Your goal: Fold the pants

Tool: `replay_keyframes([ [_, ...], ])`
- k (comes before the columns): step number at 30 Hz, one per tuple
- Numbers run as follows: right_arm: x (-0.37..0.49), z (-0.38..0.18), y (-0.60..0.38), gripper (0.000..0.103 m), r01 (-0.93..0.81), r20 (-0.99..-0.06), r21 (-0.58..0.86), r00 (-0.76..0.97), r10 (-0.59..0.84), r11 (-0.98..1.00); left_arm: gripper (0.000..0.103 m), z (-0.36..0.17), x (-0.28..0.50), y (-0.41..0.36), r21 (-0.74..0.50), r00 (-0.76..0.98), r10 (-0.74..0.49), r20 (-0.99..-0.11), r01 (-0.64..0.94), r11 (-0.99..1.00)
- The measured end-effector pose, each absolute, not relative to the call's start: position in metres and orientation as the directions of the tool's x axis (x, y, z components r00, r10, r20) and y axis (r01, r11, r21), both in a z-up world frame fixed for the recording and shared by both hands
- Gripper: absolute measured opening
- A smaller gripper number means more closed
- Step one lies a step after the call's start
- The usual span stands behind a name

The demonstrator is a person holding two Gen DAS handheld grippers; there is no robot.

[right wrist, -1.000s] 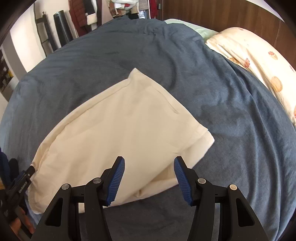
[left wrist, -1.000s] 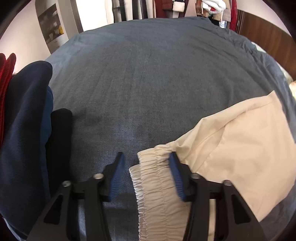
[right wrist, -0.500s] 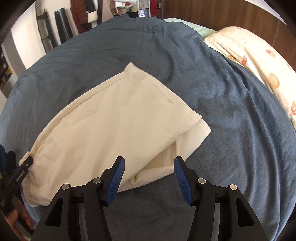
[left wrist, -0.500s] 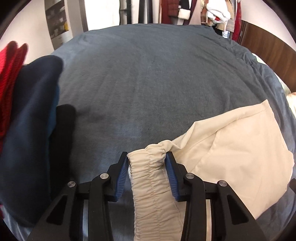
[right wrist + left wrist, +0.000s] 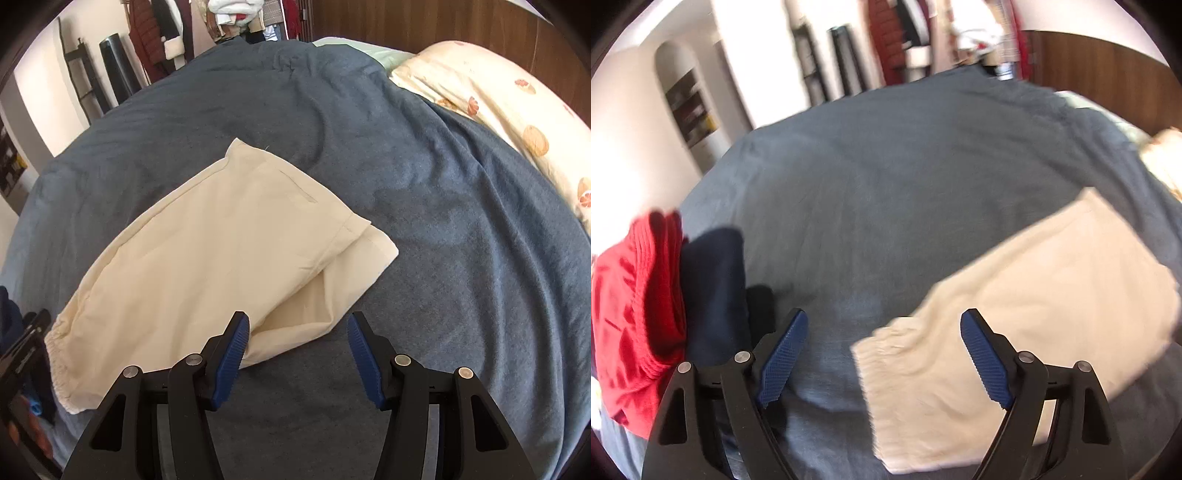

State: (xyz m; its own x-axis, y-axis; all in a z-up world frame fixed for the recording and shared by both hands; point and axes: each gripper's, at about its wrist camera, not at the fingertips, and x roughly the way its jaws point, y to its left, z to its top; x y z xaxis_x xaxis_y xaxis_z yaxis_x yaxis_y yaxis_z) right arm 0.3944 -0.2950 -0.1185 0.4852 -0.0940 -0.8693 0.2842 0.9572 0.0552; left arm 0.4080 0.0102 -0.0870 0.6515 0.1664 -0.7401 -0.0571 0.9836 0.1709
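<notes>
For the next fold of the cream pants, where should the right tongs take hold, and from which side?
Probably the hem end of the cream pants, at the near corner where the two layers splay apart. That edge lies flat on the blue bedspread, just ahead of the open right tongs, so come in low from the near side and pinch both layers. The left tongs, also open, suit the elastic waistband.

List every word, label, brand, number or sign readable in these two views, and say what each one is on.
None can be read.
Shelf items in the arched wall niche: blurred, no lettering legible.
Pillow: fruit pattern only, no text.
Cream pants, blue bedspread, red garment: no label or print shows.
Left gripper and right gripper: no marking visible on the jaws.
</notes>
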Motion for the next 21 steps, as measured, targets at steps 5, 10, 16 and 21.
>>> replay_keyframes([
  [5,0.398,-0.122,-0.297,0.049,0.037,-0.870,0.131,0.484,0.097,0.991,0.085,-0.082,0.390,-0.024,0.133,0.633,0.034,-0.773,0.110,0.985],
  [10,0.407,-0.133,-0.290,0.049,-0.214,-0.890,0.126,0.407,0.206,0.969,0.084,-0.093,0.376,-0.033,0.149,0.567,0.060,-0.822,0.113,0.982],
  [16,0.426,-0.150,-0.280,0.050,-0.453,-0.918,0.103,0.299,0.260,0.886,0.084,-0.112,0.364,-0.024,0.182,0.516,0.140,-0.845,0.030,0.983],
  [21,0.446,-0.176,-0.277,0.050,-0.495,-0.940,0.163,0.184,0.287,0.853,0.084,-0.123,0.357,-0.025,0.197,0.508,0.163,-0.846,0.014,0.980],
])
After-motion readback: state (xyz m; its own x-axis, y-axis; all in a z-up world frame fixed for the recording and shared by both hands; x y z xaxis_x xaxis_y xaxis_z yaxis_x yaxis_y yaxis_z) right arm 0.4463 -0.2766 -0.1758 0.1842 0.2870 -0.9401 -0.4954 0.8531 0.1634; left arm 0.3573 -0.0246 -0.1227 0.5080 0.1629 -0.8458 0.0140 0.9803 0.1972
